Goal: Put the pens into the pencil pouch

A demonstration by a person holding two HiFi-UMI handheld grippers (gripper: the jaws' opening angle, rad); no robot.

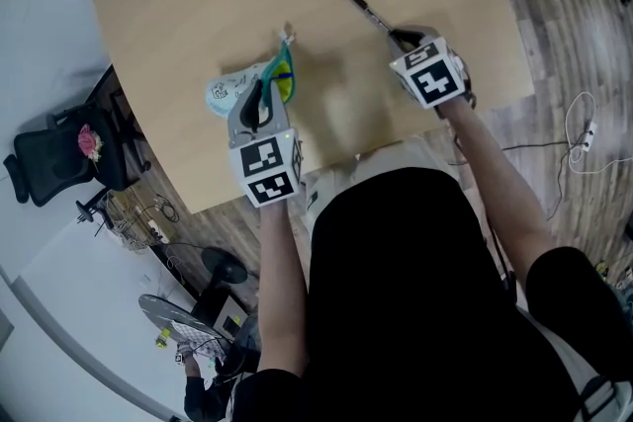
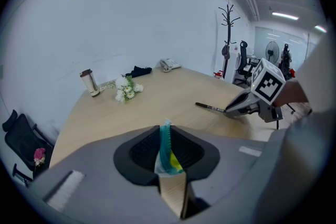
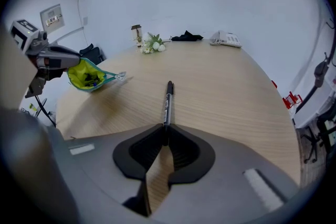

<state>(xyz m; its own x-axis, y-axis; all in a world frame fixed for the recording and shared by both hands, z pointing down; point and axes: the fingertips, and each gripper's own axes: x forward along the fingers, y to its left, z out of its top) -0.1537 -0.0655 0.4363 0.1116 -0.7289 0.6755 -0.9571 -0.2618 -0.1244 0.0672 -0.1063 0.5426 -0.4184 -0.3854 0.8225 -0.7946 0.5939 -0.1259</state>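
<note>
Left claw (image 2: 167, 136) clamps pencil pouch (image 2: 168, 157), right claw (image 3: 166, 131) grips pen (image 3: 168, 102), right gripper view shows pouch mouth open

A black pen (image 3: 167, 105) with a pale label on its barrel is pinched by its near end in the right gripper (image 3: 164, 131), its capped end pointing straight out ahead of the jaws. The pencil pouch (image 3: 86, 76), pale blue outside with a yellow-green lining and a teal zip edge, hangs from the left gripper (image 2: 167, 139), which clamps its rim. Its mouth gapes open toward the right gripper, with dark shapes (image 3: 90, 79) inside, too small to tell.
</note>
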